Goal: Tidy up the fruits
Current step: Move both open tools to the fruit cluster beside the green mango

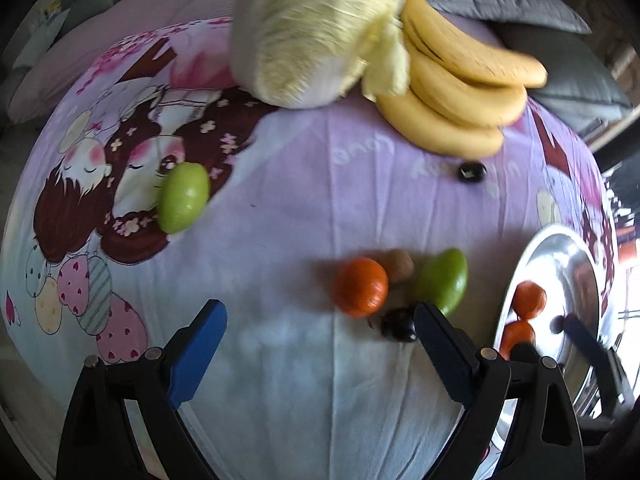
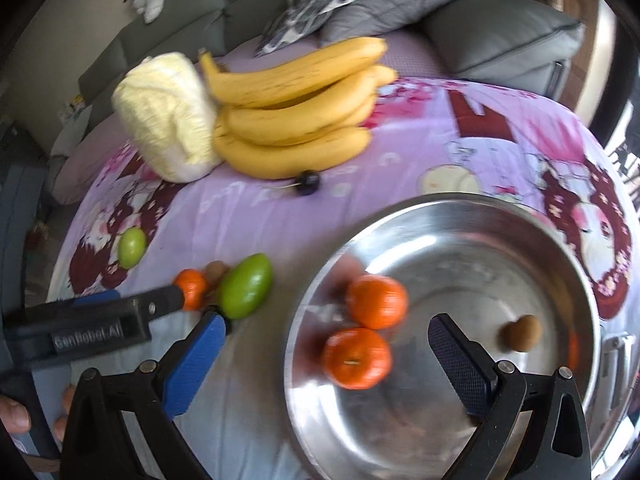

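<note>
Both claws, left (image 1: 320, 344) and right (image 2: 324, 360), gape empty; my left nears the orange (image 1: 362, 286), bound for the bowl (image 2: 500, 208).

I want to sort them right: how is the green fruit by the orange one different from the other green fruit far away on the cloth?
The near green fruit looks bigger and pointier; the far green fruit looks smaller and rounder, though distance may exaggerate that. The near one sits beside the tangerine and a small brown fruit; the far one lies alone on the cartoon print. Both are shiny green and still outside the metal bowl.
</note>
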